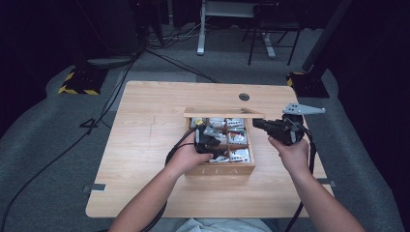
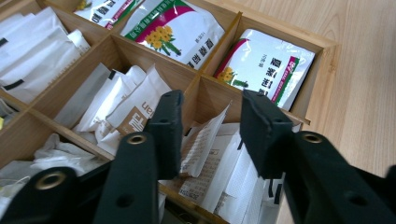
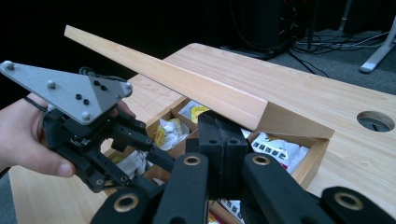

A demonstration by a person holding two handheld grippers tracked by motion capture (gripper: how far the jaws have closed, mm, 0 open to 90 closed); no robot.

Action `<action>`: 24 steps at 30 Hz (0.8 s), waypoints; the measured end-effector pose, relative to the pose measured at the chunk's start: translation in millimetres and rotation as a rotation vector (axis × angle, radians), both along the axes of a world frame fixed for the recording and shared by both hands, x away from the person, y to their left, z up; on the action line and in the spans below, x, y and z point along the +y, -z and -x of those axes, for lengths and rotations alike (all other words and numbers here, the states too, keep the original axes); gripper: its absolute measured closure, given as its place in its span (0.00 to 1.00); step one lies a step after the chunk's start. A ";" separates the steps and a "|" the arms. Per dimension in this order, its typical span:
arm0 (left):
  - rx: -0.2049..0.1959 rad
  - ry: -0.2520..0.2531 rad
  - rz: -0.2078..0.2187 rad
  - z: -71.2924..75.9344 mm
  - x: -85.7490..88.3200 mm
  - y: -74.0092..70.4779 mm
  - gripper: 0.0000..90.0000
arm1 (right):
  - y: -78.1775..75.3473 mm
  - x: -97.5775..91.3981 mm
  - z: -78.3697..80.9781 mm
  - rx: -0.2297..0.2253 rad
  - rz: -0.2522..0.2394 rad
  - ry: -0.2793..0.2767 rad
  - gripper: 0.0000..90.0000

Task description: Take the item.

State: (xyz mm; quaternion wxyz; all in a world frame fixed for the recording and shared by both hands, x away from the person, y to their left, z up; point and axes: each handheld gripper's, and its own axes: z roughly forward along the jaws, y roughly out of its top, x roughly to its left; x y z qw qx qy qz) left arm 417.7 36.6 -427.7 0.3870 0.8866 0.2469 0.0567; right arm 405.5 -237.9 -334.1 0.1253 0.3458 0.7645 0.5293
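My left claw sits apart around an upright tea sachet while my right claw, jaws together, props the lid, which could slip and drop.

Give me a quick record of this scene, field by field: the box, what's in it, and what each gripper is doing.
box: wooden tea box, lid raised
contents: sachets in compartments; flower-print packets along one row
left gripper: fingers astride a paper sachet, not pressing it
right gripper: shut, beside the lid
table: light wood
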 end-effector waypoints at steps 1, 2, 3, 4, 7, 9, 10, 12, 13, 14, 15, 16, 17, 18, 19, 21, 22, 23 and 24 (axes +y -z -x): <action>0.013 0.001 0.003 0.3 -1.2 0.8 0.70 | 0.1 -0.1 0.0 0.001 0.000 -0.001 1.00; 0.018 0.005 -0.002 0.3 -1.9 1.4 0.70 | 0.1 -0.2 0.0 0.002 -0.001 -0.001 1.00; 0.022 0.008 -0.005 0.4 -2.6 2.2 0.70 | 0.0 -0.2 -0.1 0.003 -0.002 -0.001 1.00; 0.029 0.007 -0.006 0.6 -3.6 3.2 0.71 | -0.1 0.0 0.0 0.002 0.000 0.000 1.00; 0.047 0.007 -0.030 0.4 -5.9 5.4 0.71 | -0.2 -0.1 -0.1 0.003 -0.001 0.001 1.00; 0.052 0.005 -0.041 -0.3 -6.6 5.2 0.71 | -0.1 0.0 0.0 0.003 -0.001 0.001 1.00; 0.055 0.006 -0.042 -0.6 -7.0 5.3 0.72 | 0.0 0.0 0.1 0.003 -0.001 0.001 1.00; 0.055 0.011 -0.060 -1.5 -8.0 5.1 0.73 | 0.2 -0.2 0.2 0.005 -0.003 -0.001 1.00; 0.054 0.018 -0.075 -2.1 -8.5 5.1 0.74 | 0.4 -0.3 0.2 0.005 -0.004 -0.002 1.00; 0.049 0.018 -0.090 -2.6 -9.1 5.3 0.75 | 0.4 -0.3 0.2 0.006 -0.005 -0.002 1.00; 0.057 0.016 -0.095 -2.6 -9.7 5.7 0.76 | 0.4 -0.3 0.2 0.005 -0.005 -0.002 1.00; 0.060 0.014 -0.098 -2.8 -10.1 6.1 0.78 | 0.5 -0.3 0.2 0.006 -0.006 -0.003 1.00; 0.060 0.017 -0.102 -3.1 -10.1 6.3 0.81 | 0.6 -0.3 0.3 0.007 -0.007 -0.002 1.00; 0.056 0.019 -0.112 -3.4 -9.8 6.3 0.84 | 0.9 -0.5 0.4 0.006 -0.008 -0.004 1.00; 0.044 0.021 -0.121 -3.5 -9.5 6.5 0.86 | 1.2 -0.6 0.7 0.007 -0.008 -0.004 1.00; 0.019 0.026 -0.131 -3.9 -7.9 6.5 0.90 | 1.9 -0.8 1.1 0.006 -0.009 -0.003 1.00; 0.016 0.029 -0.127 -4.6 -7.0 6.9 0.92 | 2.1 -0.8 1.3 0.007 -0.010 -0.002 1.00; 0.015 0.022 -0.134 -5.3 -5.6 7.3 0.93 | 2.3 -1.0 1.4 0.007 -0.009 -0.003 1.00; 0.016 0.032 -0.125 -6.4 -5.1 8.4 0.95 | 2.5 -1.0 1.5 0.007 -0.010 -0.004 1.00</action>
